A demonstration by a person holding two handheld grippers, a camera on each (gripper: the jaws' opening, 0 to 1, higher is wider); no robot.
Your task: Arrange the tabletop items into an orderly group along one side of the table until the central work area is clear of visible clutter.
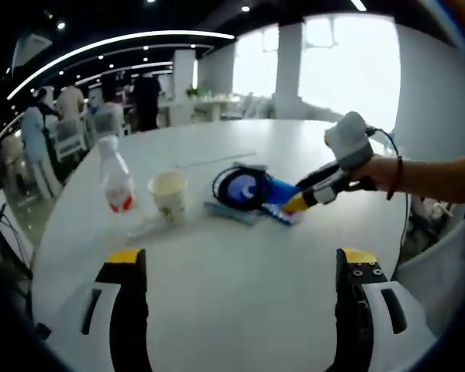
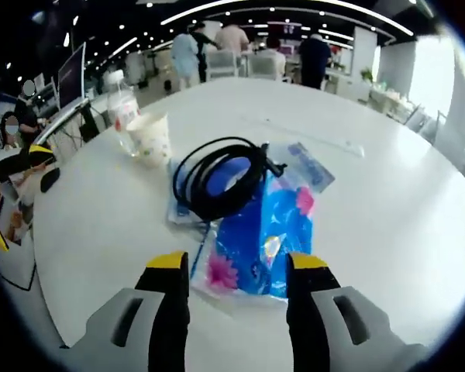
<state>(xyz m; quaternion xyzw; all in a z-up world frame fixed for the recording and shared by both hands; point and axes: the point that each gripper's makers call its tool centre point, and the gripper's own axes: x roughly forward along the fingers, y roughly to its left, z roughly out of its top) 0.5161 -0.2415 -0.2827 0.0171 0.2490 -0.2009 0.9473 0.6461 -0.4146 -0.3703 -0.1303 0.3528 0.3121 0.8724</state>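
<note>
A blue packet (image 2: 267, 232) is seen lying on the white worktop (image 2: 387, 209), with a coiled black cable (image 2: 217, 182) resting on it. A paper cup (image 2: 149, 138) and a plastic bottle (image 2: 122, 115) stand nearby. The right gripper (image 2: 238, 263) is held at the packet's near edge with fingers released around it; the left gripper (image 1: 240, 260) is held spread, grasping nothing.

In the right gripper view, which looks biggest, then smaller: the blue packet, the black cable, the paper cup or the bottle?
1. Blue packet
2. Black cable
3. Paper cup
4. Bottle
The packet and cable lie nearer the camera, so true sizes are unsure.
</note>
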